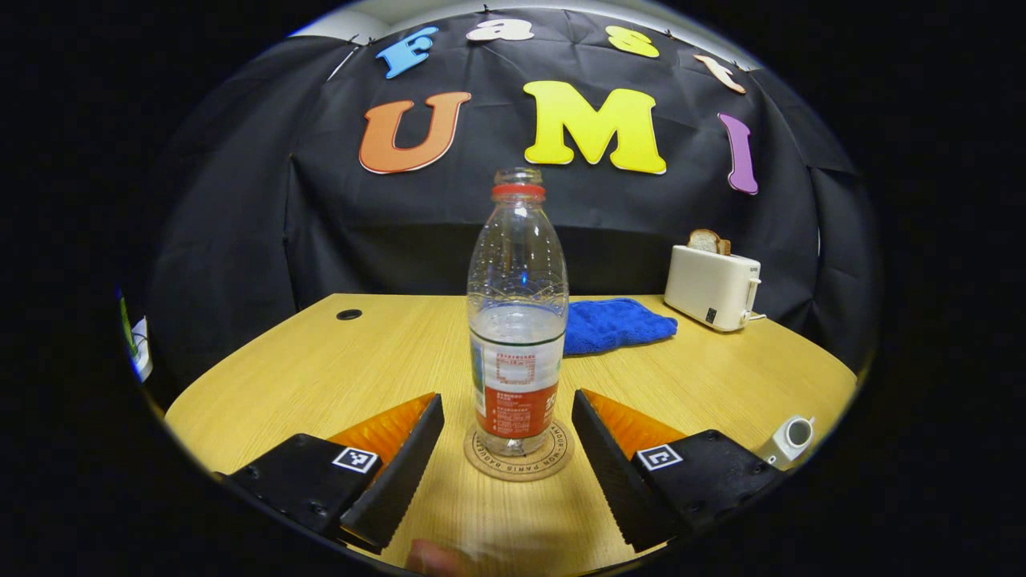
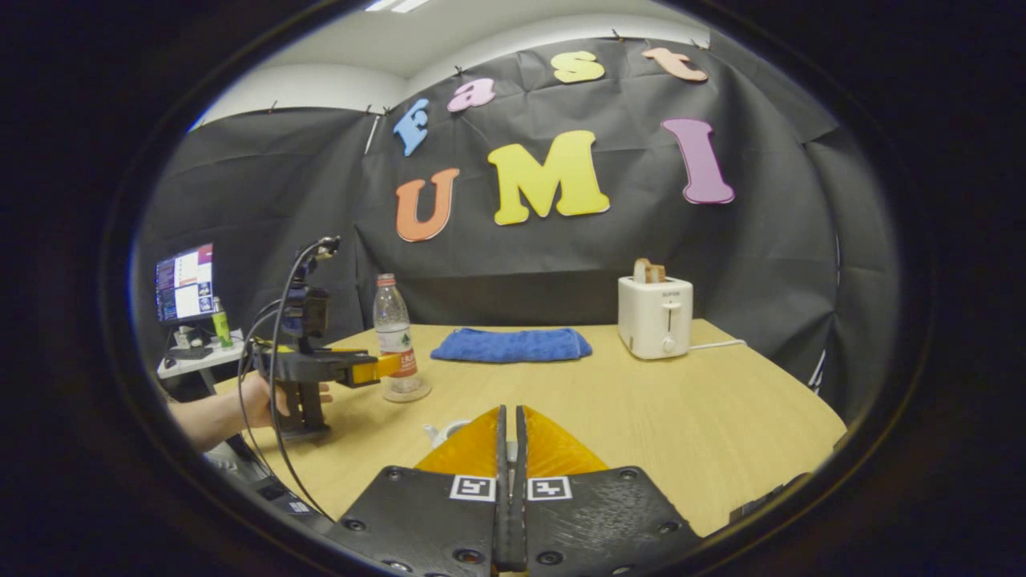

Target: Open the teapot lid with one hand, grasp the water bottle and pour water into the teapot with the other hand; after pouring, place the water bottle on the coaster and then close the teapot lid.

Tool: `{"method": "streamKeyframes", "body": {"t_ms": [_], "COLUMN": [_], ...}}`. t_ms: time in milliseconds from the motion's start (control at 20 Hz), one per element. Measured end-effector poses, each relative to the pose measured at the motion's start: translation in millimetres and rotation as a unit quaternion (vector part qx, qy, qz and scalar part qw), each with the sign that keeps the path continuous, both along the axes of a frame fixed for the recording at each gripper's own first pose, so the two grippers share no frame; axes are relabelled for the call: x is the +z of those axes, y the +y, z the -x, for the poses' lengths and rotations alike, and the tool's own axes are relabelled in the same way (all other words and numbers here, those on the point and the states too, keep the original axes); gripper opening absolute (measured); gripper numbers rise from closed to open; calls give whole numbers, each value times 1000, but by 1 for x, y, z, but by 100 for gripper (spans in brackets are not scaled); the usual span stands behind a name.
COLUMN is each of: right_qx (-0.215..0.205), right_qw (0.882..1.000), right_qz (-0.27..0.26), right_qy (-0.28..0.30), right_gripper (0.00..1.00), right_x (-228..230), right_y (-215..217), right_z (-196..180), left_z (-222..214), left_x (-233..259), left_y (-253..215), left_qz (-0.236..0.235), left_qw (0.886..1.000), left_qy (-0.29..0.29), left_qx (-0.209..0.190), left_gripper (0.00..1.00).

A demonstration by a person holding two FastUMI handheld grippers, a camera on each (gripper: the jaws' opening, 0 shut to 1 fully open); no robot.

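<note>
Water bottle (image 1: 517,320) stands upright on coaster (image 1: 519,465), uncapped, partly filled. Left gripper (image 1: 506,417) spread wide, fingers flanking bottle, not touching. Teapot (image 1: 789,439) near table (image 1: 361,361) edge. Right gripper (image 2: 510,425) pressed together, empty, teapot partly hidden behind its fingers.

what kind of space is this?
Likely a recording booth staged as a kitchen: black cloth backdrop, pale wooden table with a white toaster and folded blue towel, computer monitor beside it.
</note>
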State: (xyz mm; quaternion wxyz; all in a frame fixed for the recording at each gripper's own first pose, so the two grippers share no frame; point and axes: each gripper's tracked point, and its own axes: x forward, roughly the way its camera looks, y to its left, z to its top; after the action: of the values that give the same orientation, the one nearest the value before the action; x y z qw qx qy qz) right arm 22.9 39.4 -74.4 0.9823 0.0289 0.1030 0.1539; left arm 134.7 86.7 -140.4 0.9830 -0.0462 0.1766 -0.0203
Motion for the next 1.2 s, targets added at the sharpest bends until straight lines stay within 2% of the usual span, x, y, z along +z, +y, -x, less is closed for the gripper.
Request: {"method": "streamKeyframes", "body": {"t_ms": [350, 400, 450, 700, 950, 1200], "right_qx": [42, 48, 52, 69, 75, 74], "right_qw": [999, 998, 998, 997, 997, 997], "right_qz": [3, 4, 7, 18, 27, 30], "right_qy": [-29, -28, -27, -18, -5, -4], "right_gripper": [0, 2, 0, 2, 0, 0], "right_x": [16, 14, 11, -4, -25, -32], "right_y": [41, 46, 50, 67, 72, 72], "right_z": [-29, -33, -37, -52, -62, -67], "left_z": [67, 76, 85, 104, 119, 125], "left_x": [50, 53, 54, 56, 52, 60], "left_y": [42, 47, 51, 69, 71, 71], "left_qz": [-19, -18, -15, -20, -5, -13], "left_qw": [996, 995, 995, 992, 992, 991], "left_qy": [-68, -74, -78, -88, -80, -88], "left_qx": [53, 60, 66, 87, 93, 98], "left_gripper": [100, 100, 100, 100, 100, 100]}}
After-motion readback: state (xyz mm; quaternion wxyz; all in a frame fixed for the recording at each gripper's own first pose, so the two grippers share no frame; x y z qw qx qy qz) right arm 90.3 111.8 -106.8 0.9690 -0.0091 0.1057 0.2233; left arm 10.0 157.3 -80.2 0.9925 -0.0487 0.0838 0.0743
